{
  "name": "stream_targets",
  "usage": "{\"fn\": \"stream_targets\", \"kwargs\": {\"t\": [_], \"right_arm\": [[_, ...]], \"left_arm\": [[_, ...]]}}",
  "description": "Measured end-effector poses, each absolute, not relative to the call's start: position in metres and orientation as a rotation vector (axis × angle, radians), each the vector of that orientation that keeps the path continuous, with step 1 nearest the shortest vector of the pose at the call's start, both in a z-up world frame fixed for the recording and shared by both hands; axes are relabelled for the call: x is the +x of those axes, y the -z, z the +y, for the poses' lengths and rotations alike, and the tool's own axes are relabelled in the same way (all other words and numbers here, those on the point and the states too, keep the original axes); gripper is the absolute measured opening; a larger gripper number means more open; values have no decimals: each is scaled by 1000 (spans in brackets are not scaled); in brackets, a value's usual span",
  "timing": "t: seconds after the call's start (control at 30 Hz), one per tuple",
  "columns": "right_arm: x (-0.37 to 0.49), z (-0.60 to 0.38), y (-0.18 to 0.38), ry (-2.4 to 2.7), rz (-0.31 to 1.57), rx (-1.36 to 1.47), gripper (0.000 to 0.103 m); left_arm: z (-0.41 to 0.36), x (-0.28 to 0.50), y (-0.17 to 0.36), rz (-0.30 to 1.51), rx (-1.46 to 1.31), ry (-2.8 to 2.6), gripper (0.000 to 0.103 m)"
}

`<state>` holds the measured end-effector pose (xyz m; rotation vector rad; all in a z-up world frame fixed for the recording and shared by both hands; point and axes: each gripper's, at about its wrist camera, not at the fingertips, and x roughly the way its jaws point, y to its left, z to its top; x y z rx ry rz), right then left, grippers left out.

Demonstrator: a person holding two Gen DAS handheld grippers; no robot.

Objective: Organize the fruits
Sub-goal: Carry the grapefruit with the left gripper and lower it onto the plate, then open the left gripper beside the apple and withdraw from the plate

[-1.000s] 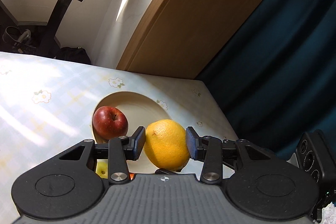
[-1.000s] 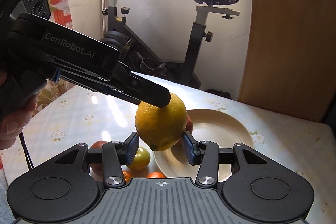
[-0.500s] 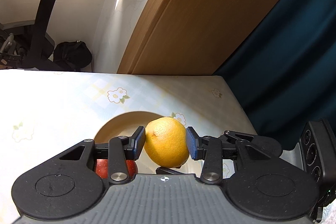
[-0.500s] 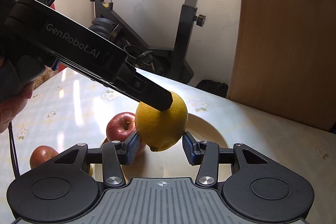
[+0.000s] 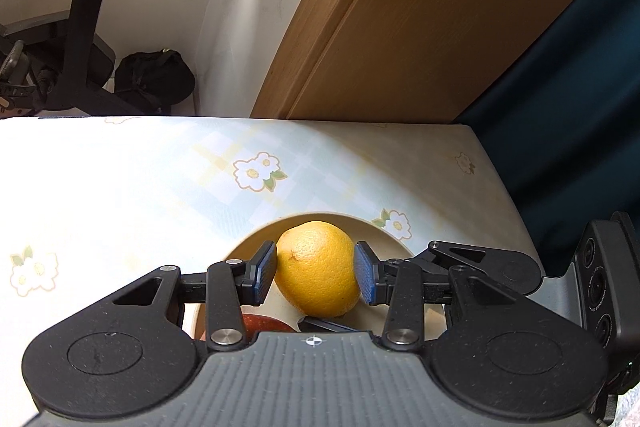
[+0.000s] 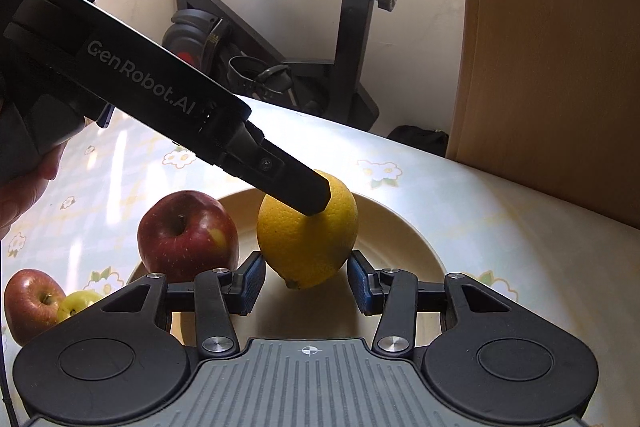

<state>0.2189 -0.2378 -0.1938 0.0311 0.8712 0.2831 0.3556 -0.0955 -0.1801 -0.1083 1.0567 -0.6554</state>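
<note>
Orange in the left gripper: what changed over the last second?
The left gripper carried the orange forward and down over the plate, beside the red apple on it. The grip stayed shut on it. The right gripper stayed open, its fingers either side of the fruit.

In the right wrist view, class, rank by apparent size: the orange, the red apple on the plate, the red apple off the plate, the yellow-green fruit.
1-2. orange and plate apple, too alike
3. off-plate apple, partly hidden
4. yellow-green fruit, partly hidden

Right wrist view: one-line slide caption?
Left gripper holds a yellow citrus over the plate beside a red apple.
</note>
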Motion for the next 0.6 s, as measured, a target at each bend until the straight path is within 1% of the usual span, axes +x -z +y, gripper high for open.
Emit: {"fn": "stream_targets", "kwargs": {"t": [0.27,0.47,0.6], "right_arm": [[225,-234,198,-312,875,11,42],[227,-230,194,-280,886,-10,43],[215,-229,183,-244,883,-12,43]], "left_arm": [[-89,365,191,1063,-120,640,44],[-83,356,186,1060,-127,629,43],[-75,347,172,1026,-127,605,43]]}}
